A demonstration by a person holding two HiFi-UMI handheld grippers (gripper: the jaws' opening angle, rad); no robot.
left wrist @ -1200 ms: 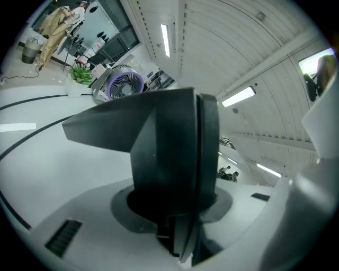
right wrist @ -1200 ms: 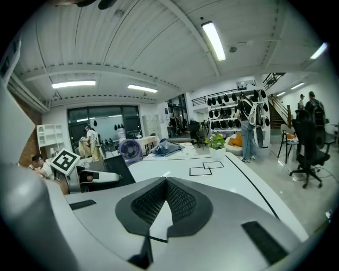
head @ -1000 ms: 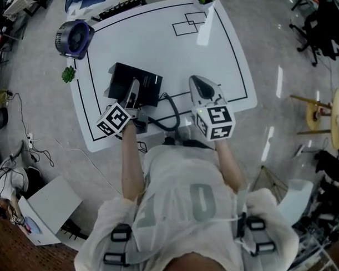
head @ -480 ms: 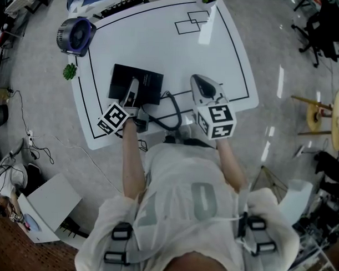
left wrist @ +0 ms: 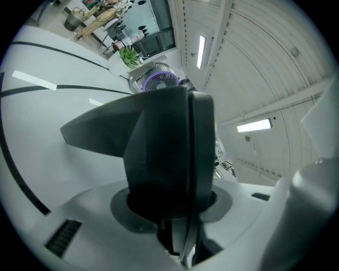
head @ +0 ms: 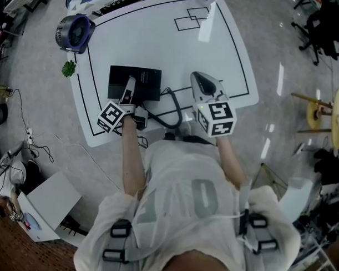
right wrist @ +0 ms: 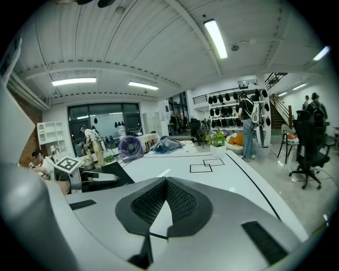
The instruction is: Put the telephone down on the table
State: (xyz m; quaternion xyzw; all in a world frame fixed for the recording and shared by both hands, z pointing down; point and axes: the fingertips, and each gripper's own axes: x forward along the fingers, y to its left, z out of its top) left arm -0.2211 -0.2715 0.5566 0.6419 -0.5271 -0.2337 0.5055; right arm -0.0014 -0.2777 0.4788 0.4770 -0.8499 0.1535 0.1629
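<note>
Left gripper view: left gripper [left wrist: 170, 204] clamps the smooth black telephone [left wrist: 159, 148]; right gripper [right wrist: 166, 182], mesh-textured pads [right wrist: 183, 202] touching.

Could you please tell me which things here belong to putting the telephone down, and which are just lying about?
In the job:
- black telephone, clamped in the left gripper
- looped black cord beside it
- white table

Just lying about:
- purple fan
- potted plant
- green sprig
- right gripper, shut and empty
</note>
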